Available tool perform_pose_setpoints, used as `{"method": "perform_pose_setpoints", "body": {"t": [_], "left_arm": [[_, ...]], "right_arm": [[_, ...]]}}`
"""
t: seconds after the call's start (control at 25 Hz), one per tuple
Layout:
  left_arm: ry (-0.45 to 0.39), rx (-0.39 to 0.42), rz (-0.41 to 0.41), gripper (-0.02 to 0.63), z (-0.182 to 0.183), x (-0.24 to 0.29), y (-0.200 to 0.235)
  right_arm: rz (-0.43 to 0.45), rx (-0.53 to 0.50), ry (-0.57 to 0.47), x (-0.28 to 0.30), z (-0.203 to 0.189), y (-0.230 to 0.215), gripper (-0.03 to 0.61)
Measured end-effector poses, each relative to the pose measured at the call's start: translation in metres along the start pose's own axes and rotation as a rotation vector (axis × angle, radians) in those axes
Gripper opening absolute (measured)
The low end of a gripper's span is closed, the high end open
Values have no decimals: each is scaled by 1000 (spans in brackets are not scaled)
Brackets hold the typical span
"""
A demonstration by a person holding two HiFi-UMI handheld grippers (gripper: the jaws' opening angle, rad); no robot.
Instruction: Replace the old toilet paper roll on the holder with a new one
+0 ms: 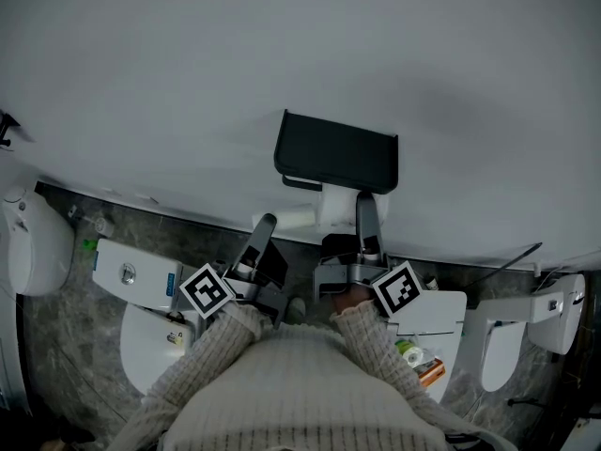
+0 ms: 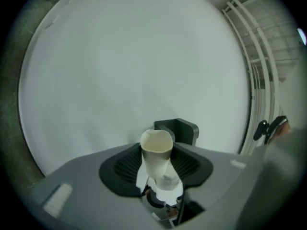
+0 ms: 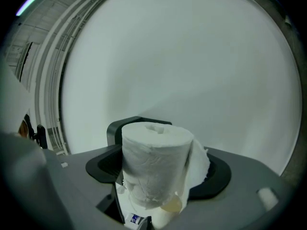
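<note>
In the head view a black paper holder (image 1: 336, 153) hangs on the white wall. Just below it, my left gripper (image 1: 267, 225) is shut on an empty cardboard core (image 1: 293, 219). In the left gripper view the core (image 2: 156, 153) stands upright between the ribbed pads, with the holder (image 2: 181, 130) close behind. My right gripper (image 1: 367, 212) is shut on a full white toilet paper roll (image 1: 335, 211). In the right gripper view this roll (image 3: 154, 162) fills the jaws, a loose sheet hanging at its right, and the holder (image 3: 116, 129) shows behind it.
White toilet cisterns stand left (image 1: 133, 272) and right (image 1: 441, 313) of me on a dark stone floor, with small items (image 1: 416, 357) on the right one. Another toilet (image 1: 38, 244) is at far left. A white rail (image 2: 253, 66) runs along the wall.
</note>
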State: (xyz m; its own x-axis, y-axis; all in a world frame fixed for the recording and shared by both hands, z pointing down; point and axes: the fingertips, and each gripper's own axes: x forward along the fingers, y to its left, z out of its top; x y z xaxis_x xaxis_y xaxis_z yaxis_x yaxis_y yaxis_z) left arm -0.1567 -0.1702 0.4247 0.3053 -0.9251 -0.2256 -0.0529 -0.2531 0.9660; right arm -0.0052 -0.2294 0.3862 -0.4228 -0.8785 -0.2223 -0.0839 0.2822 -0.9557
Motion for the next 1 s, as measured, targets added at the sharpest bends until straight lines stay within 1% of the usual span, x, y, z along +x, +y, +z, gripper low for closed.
{"method": "perform_pose_setpoints", "body": {"t": [0.48,0.72,0.88,1.0], "left_arm": [[-65,28,19,172,3,-11,-8],[-94,39,25,172,6,-19,-12],[-99,37,28,172,7,-24,-10],[-100,42,14,172,19,-34,-13]], "right_arm": [[7,42,71,6,-11,2,393],[7,75,74,5,-13,1,393],[11,60,81,5,-14,-1,394],[11,40,96,6,-29,1,405]]}}
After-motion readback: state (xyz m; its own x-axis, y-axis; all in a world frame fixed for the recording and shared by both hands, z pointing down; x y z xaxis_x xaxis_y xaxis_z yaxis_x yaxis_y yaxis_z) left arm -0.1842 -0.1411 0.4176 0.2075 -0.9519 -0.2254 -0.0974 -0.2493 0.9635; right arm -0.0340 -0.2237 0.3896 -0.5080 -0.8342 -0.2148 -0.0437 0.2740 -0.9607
